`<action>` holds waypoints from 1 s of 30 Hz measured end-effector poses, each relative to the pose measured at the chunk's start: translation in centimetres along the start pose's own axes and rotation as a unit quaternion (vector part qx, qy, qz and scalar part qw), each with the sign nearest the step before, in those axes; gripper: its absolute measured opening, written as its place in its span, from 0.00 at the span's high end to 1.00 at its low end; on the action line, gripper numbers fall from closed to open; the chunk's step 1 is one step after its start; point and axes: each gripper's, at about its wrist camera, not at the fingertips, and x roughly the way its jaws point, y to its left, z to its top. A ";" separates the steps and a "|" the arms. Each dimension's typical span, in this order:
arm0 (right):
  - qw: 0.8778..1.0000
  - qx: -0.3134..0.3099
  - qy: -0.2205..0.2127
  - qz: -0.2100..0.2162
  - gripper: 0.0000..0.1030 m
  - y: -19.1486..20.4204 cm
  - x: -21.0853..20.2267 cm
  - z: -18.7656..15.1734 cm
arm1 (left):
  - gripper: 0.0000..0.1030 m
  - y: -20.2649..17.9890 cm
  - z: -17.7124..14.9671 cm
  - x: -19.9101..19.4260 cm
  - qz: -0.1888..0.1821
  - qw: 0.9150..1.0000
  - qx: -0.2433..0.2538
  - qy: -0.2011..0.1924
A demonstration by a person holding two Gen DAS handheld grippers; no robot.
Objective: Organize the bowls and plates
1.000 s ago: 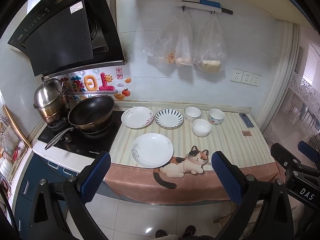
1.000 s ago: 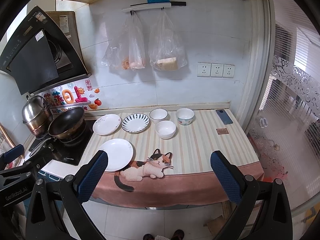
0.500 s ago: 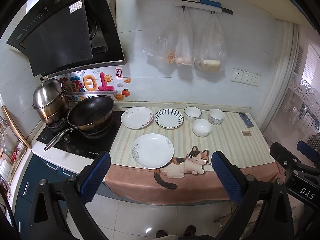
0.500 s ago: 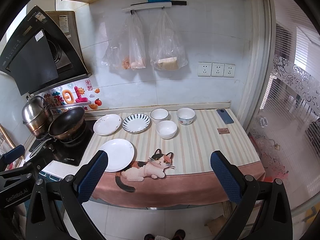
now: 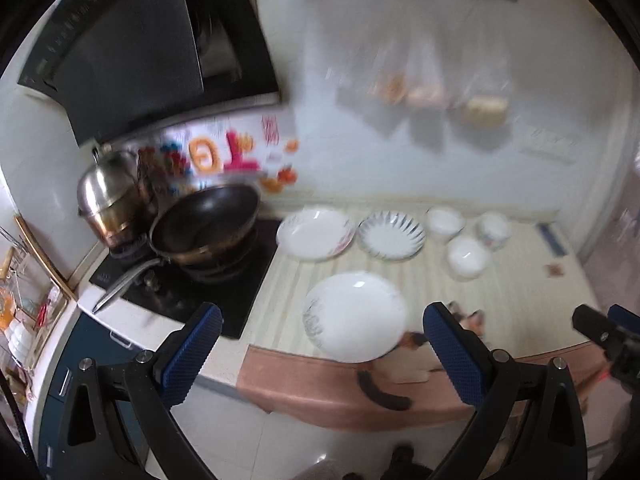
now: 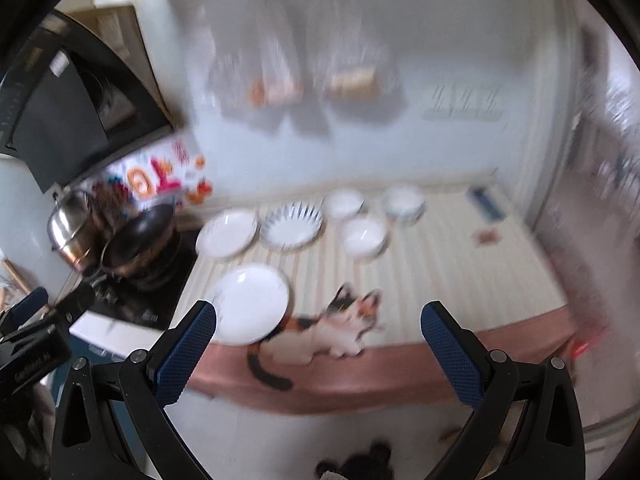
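On the striped counter mat (image 5: 520, 300) lie a large white plate (image 5: 354, 316) near the front edge, a white flowered plate (image 5: 316, 233) and a blue-striped plate (image 5: 391, 234) behind it, and three bowls (image 5: 467, 257) at the back right. The same dishes show in the right wrist view: front plate (image 6: 253, 307), striped plate (image 6: 291, 225), bowls (image 6: 362, 236). My left gripper (image 5: 320, 354) is open and empty, in front of the counter below the front plate. My right gripper (image 6: 318, 354) is open and empty, in front of the cat picture (image 6: 332, 328). Both views are motion-blurred.
A black wok (image 5: 206, 226) and a steel pot (image 5: 108, 196) stand on the stove at the left. A range hood (image 5: 132, 48) hangs above. Plastic bags (image 5: 432, 80) hang on the wall. A phone (image 6: 482, 202) lies at the counter's right end.
Both grippers have moved toward the counter and the left one has shifted left; the dishes look larger and both views are now blurred. The dishes have not moved.
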 end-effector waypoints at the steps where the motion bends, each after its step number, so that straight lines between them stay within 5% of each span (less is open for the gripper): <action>1: 1.000 0.010 0.020 0.009 0.00 -0.5 2.9 0.4 | 0.00 0.5 0.1 2.2 -0.004 1.000 -0.009 0.018; 5: 0.994 0.015 0.105 0.040 0.00 -1.5 14.3 1.2 | 0.03 3.0 0.0 12.0 -0.019 0.993 -0.060 0.104; 9: 0.979 0.026 0.180 0.090 0.03 -1.5 26.1 1.6 | 0.16 4.4 -1.4 21.9 -0.018 0.978 -0.097 0.185; 14: 0.958 0.017 0.251 0.135 0.22 0.1 37.7 0.8 | 0.30 5.1 -4.1 31.7 -0.021 0.955 -0.124 0.268; 17: 0.949 0.022 0.273 0.153 0.35 0.7 42.2 0.1 | 0.51 5.1 -5.2 35.0 -0.020 0.944 -0.125 0.304; 19: 0.946 0.017 0.282 0.160 0.48 1.3 43.5 -0.4 | 0.65 5.2 -5.7 36.1 -0.020 0.942 -0.122 0.311; 22: 0.941 -0.004 0.293 0.167 0.86 2.6 44.8 -1.2 | 0.74 4.8 -6.1 36.2 -0.024 0.946 -0.114 0.303; 30: 0.942 -0.033 0.295 0.156 0.88 2.7 44.6 -1.8 | 0.76 3.3 -6.0 34.9 -0.018 0.948 -0.124 0.293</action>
